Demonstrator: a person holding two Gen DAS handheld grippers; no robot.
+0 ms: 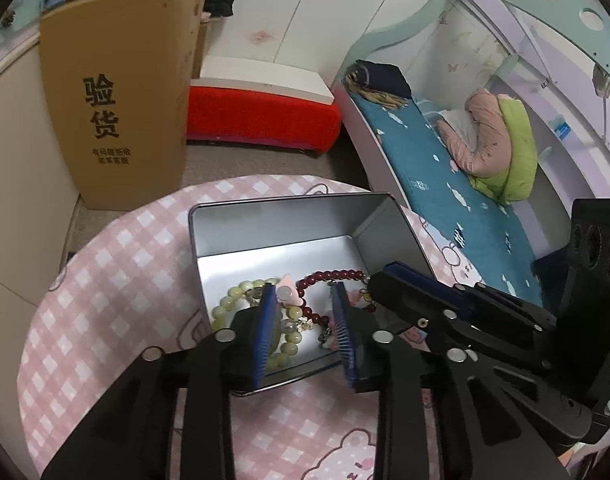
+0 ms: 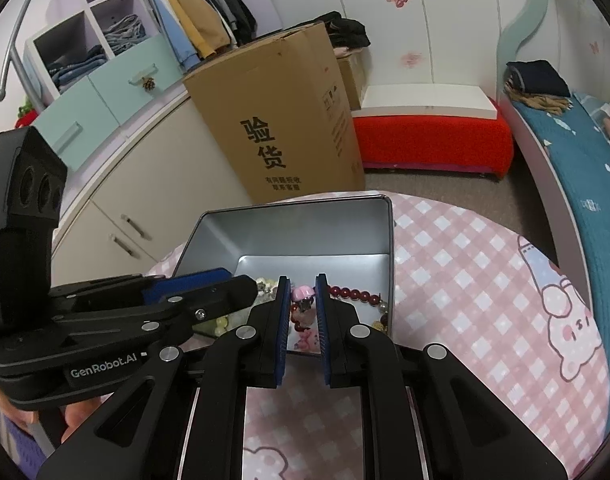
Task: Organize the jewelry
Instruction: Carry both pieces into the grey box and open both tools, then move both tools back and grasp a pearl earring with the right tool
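An open silver tin box (image 1: pixel 273 216) (image 2: pixel 265 232) stands on the pink checked table. Inside lie a pale green bead bracelet (image 1: pixel 225 308) (image 2: pixel 221 323), a dark red bead bracelet (image 1: pixel 333 276) (image 2: pixel 355 293) and small pink charms (image 1: pixel 289 290) (image 2: pixel 303 292). My left gripper (image 1: pixel 305 294) is open over the box, with nothing between its blue pads. My right gripper (image 2: pixel 301 284) is partly open over the box's near edge, a narrow gap between its pads, holding nothing. The right gripper's finger (image 1: pixel 417 292) reaches into the box from the right in the left wrist view.
A tall cardboard box (image 1: pixel 121 100) (image 2: pixel 281 120) stands on the floor beyond the table (image 1: pixel 105 280) (image 2: pixel 485 280). A red bench (image 1: pixel 261 116) (image 2: pixel 429 140) and a bed with blue sheet (image 1: pixel 445 176) lie behind. White cabinets (image 2: pixel 145 200) are on the left.
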